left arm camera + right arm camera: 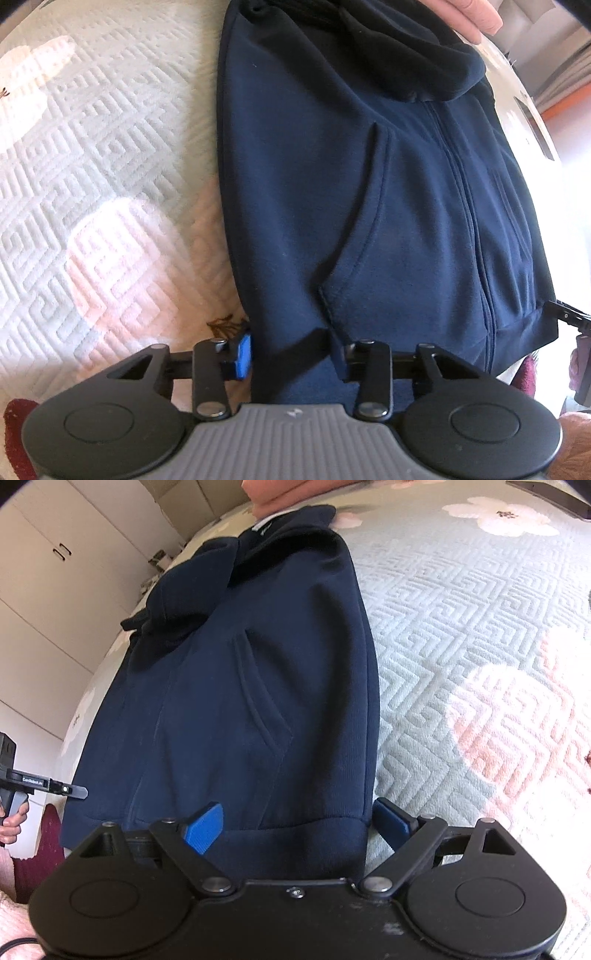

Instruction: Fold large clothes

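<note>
A navy zip hoodie (369,184) lies on the bed, sleeves folded in, hood at the far end; it also fills the right wrist view (240,701). My left gripper (291,354) is at the hem's left corner, jaws open wide with the hem fabric lying between them; one blue pad (243,354) shows, the other is hidden by cloth. My right gripper (295,829) is open at the hem's right corner, its blue pads (205,827) straddling the hem band. Each gripper shows at the edge of the other's view: the right one (576,332), the left one (44,786).
A white quilted bedspread (92,166) with pink flowers covers the bed, also in the right wrist view (480,646). A folded pink garment (280,494) lies beyond the hood. White cupboards (55,572) stand to the left. A dark red cloth (40,849) sits near the bed's edge.
</note>
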Demonstrator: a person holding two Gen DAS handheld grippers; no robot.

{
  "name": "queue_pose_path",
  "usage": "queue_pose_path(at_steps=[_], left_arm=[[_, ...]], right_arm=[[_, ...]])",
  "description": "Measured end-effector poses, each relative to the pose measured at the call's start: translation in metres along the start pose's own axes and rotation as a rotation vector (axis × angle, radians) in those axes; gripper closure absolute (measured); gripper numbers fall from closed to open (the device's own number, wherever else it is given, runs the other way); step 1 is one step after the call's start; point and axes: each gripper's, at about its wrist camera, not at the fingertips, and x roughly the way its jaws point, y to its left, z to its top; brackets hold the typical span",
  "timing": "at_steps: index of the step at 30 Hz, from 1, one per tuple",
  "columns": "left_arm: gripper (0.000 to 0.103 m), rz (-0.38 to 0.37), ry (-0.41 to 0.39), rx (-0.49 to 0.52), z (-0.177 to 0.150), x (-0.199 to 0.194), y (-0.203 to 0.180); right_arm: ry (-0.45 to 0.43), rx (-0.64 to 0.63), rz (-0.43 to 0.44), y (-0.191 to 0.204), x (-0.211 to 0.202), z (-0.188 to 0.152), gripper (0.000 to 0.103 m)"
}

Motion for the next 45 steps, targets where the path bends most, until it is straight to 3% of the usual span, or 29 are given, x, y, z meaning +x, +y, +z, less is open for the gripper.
queue_pose_path(at_steps=[7, 11, 14, 15, 16, 17, 18, 19, 22, 24, 25, 28, 34, 40, 45], left_arm=[[0.073, -0.001, -0.011, -0.009, 0.000, -0.004, 0.006], [0.072, 0.018, -0.006, 0.027, 0.000, -0.003, -0.002], [0.065, 0.031, 0.006, 0.068, 0.000, -0.001, -0.011], [0.065, 0.038, 0.007, 0.076, 0.000, -0.001, -0.013], [0.072, 0.039, 0.001, 0.071, 0.000, 0.000, -0.012], [0.086, 0.032, -0.009, 0.058, 0.000, 0.000, -0.010], [0.093, 0.010, -0.024, 0.043, 0.001, 0.000, -0.008], [0.097, -0.016, -0.040, 0.030, 0.002, 0.000, -0.006], [0.098, -0.092, -0.091, 0.017, 0.005, -0.005, -0.004], [0.098, -0.160, -0.157, 0.021, 0.012, -0.016, -0.006], [0.098, -0.160, -0.195, 0.048, 0.015, -0.023, -0.012], [0.098, -0.168, -0.320, 0.092, 0.032, -0.047, -0.028], [0.098, -0.222, -0.493, 0.004, 0.064, -0.099, -0.037], [0.098, -0.377, -0.496, -0.146, 0.084, -0.128, -0.024], [0.098, -0.399, -0.526, -0.193, 0.102, -0.141, -0.018]], right_arm=[[-0.048, 0.026, 0.003, -0.005, -0.010, -0.015, 0.000], [-0.063, 0.048, -0.048, 0.004, -0.010, -0.020, 0.000], [-0.052, 0.043, -0.036, 0.004, -0.011, -0.022, 0.000], [-0.052, 0.052, -0.031, 0.002, -0.013, -0.023, 0.000], [-0.051, 0.054, -0.029, 0.002, -0.014, -0.023, 0.003], [-0.063, 0.051, -0.044, 0.004, -0.014, -0.024, 0.026], [-0.093, 0.042, -0.082, 0.008, -0.016, -0.027, 0.081], [-0.118, 0.046, -0.126, 0.010, -0.016, -0.031, 0.084], [-0.180, 0.116, -0.086, 0.010, -0.026, -0.037, 0.087], [-0.242, 0.189, -0.011, 0.007, -0.042, -0.032, 0.088], [-0.271, 0.204, 0.010, 0.008, -0.050, -0.028, 0.088], [-0.365, 0.094, -0.007, 0.031, -0.074, -0.005, 0.088], [-0.466, 0.080, 0.119, 0.051, -0.101, 0.059, 0.088], [-0.554, 0.070, 0.175, 0.060, -0.115, 0.126, 0.088], [-0.599, 0.073, 0.226, 0.070, -0.116, 0.159, 0.088]])
